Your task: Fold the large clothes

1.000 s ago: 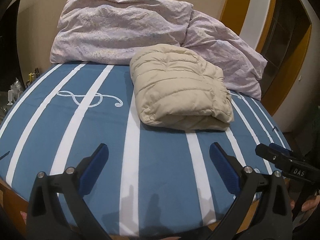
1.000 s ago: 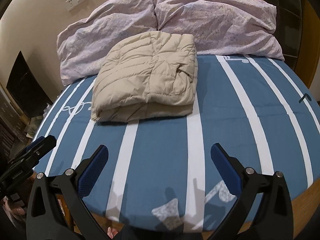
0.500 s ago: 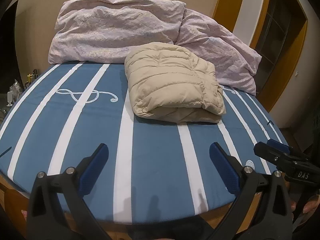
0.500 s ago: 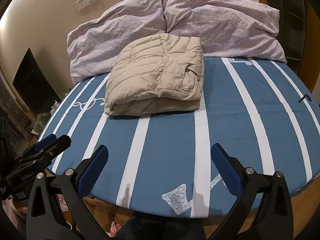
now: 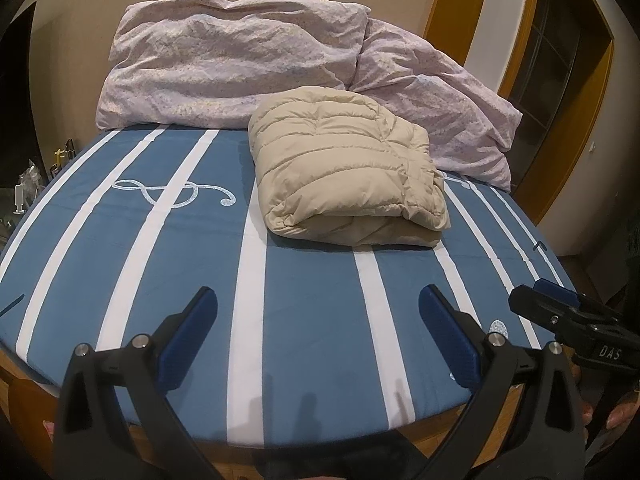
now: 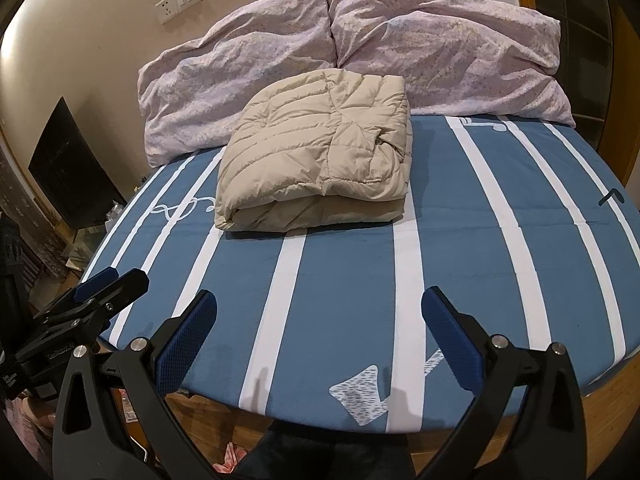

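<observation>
A beige quilted down jacket lies folded into a thick rectangular bundle on the blue bed with white stripes, toward the pillows. It also shows in the right wrist view. My left gripper is open and empty, hovering above the foot edge of the bed, well short of the jacket. My right gripper is open and empty, also above the foot edge. Each gripper shows at the side of the other's view: the right one and the left one.
Two crumpled lilac pillows lean on the wall behind the jacket, also in the right wrist view. A wooden door frame stands right of the bed. A dark cabinet and clutter stand at the left. The bed's wooden foot edge is below my grippers.
Both grippers have pulled back from the jacket toward the foot of the bed; the bed edge and floor now show below them. Both stay open and empty. The jacket has not moved.
</observation>
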A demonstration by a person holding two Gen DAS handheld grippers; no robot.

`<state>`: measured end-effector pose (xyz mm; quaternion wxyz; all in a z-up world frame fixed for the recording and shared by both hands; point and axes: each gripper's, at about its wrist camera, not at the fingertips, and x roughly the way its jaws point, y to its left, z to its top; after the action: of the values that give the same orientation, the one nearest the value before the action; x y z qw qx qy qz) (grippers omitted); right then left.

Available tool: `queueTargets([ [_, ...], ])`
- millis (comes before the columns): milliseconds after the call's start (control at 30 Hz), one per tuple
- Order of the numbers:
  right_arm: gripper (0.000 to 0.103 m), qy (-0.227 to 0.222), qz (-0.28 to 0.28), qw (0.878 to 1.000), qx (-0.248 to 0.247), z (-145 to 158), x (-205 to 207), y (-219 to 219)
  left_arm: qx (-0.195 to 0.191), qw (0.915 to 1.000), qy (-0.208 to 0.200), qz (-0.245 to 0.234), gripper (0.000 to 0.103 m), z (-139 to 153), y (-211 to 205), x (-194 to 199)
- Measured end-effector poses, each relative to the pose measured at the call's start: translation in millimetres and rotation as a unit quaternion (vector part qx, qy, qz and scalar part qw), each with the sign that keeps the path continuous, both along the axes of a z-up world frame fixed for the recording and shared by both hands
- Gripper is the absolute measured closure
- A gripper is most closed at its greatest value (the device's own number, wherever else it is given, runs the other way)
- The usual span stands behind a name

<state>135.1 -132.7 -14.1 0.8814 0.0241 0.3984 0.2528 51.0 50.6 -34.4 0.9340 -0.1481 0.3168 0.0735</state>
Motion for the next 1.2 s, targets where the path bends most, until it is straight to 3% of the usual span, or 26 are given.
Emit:
queueTargets([
  [1200, 0.001, 0.011, -0.002, 1.000, 0.012, -0.6, 2.6, 0.1, -0.014, 0.9998, -0.001, -0.017, 0.003, 0.8, -3.7, 7.8],
])
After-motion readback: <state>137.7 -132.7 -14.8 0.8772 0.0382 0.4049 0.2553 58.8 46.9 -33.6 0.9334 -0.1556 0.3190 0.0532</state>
